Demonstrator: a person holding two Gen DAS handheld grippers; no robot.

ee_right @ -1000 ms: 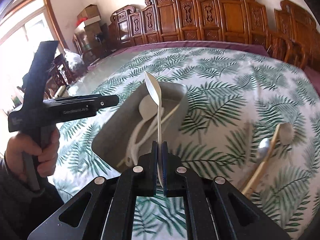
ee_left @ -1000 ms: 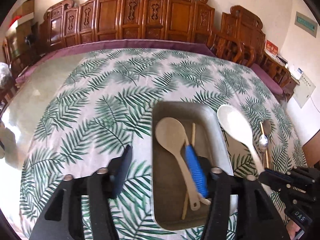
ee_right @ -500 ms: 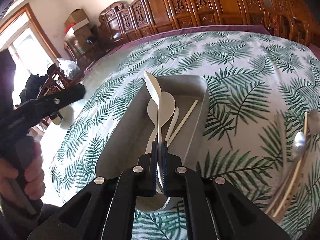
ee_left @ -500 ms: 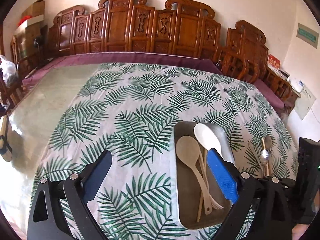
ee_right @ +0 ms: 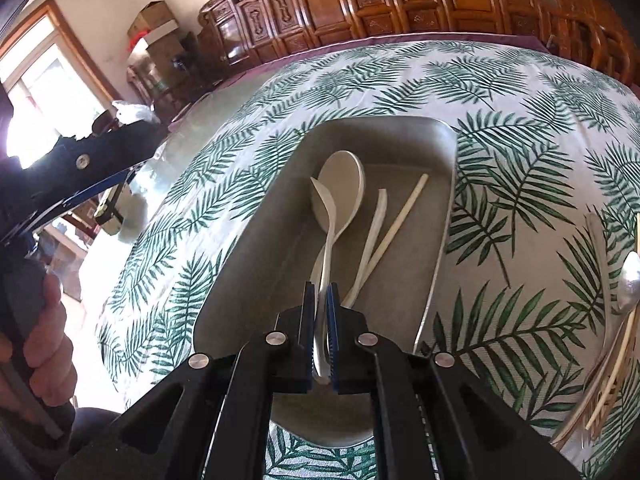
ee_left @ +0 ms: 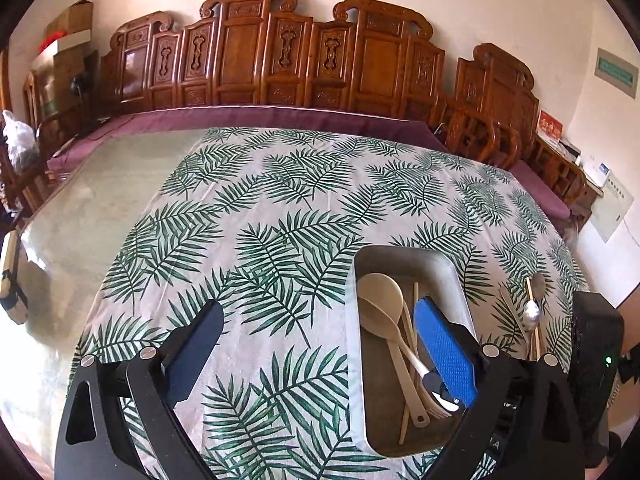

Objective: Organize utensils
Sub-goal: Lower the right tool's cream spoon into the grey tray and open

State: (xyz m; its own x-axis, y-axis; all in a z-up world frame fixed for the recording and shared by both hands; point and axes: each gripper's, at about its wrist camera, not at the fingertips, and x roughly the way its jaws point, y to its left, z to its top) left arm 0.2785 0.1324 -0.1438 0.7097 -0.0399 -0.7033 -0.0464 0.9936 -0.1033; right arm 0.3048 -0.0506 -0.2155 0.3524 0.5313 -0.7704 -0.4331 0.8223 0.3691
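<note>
The right gripper [ee_right: 321, 332] hangs low over the near end of the grey tray [ee_right: 442, 216], and its jaws are just beginning to part around the handle of the white spoon [ee_right: 327, 216]. A second ago that spoon was carried high, its bowl up above the tray's far rim; now it lies down along the tray's length, its bowl resting against the beige spoon [ee_right: 348, 184] already inside. The pads look barely off the handle, a thin gap showing on either side, so the spoon seems to be set down rather than held, though its handle is between them.

Beside the two spoons, toward the tray's right wall, lie a pale flat utensil [ee_right: 376, 232] and a single chopstick [ee_right: 400, 220].

The left gripper [ee_left: 320, 344] has gone from half-parted to fully wide and holds nothing; a second ago its blue pad was down among the utensils, and it has since lifted and drawn back, so that its right finger [ee_left: 444, 356] only overlaps the tray's near right part.

For the task this reads as one more piece delivered. Outside the tray, well off its right wall on the leaf-print cloth [ee_right: 500, 92], a metal spoon [ee_right: 630, 280] and a bundle of chopsticks [ee_right: 608, 384] are not yet sorted, so those likely come next
</note>
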